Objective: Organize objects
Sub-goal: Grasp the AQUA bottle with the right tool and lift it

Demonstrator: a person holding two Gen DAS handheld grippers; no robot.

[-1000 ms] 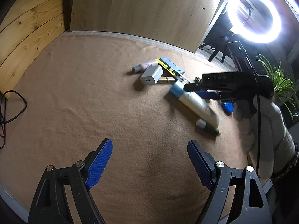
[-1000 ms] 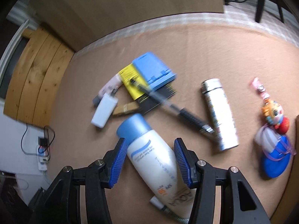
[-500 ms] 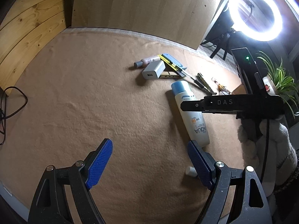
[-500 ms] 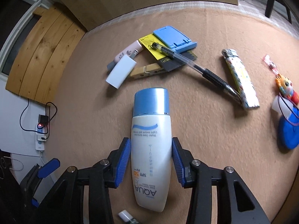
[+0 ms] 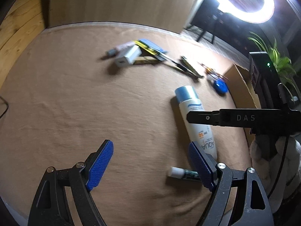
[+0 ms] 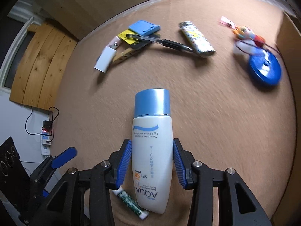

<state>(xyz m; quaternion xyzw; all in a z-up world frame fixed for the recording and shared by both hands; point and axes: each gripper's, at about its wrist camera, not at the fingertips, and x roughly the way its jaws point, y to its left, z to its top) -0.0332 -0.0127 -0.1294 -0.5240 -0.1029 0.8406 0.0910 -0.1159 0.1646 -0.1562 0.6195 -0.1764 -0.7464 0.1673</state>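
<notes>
A white sunscreen bottle (image 6: 152,150) with a blue cap lies along my right gripper (image 6: 152,143), whose blue pads press on both its sides. In the left wrist view the same bottle (image 5: 195,120) sits under the right gripper's black fingers (image 5: 235,117). My left gripper (image 5: 150,146) is open over bare brown cloth with nothing between its pads. A green lip balm (image 5: 183,173) with a white cap lies just by its right pad and under the bottle's base.
A pile sits at the back: white charger (image 6: 104,61), clothespin (image 6: 124,55), yellow card (image 6: 128,36), blue stand (image 6: 144,27), pen (image 6: 160,42), lighter (image 6: 197,37). A keychain toy (image 6: 246,33) and blue disc (image 6: 265,69) lie right, beside a cardboard box (image 5: 240,82).
The right jaws closed on the bottle. It turned in line with the fingers and came away from the pile. My left gripper drifted right, toward the lip balm.
</notes>
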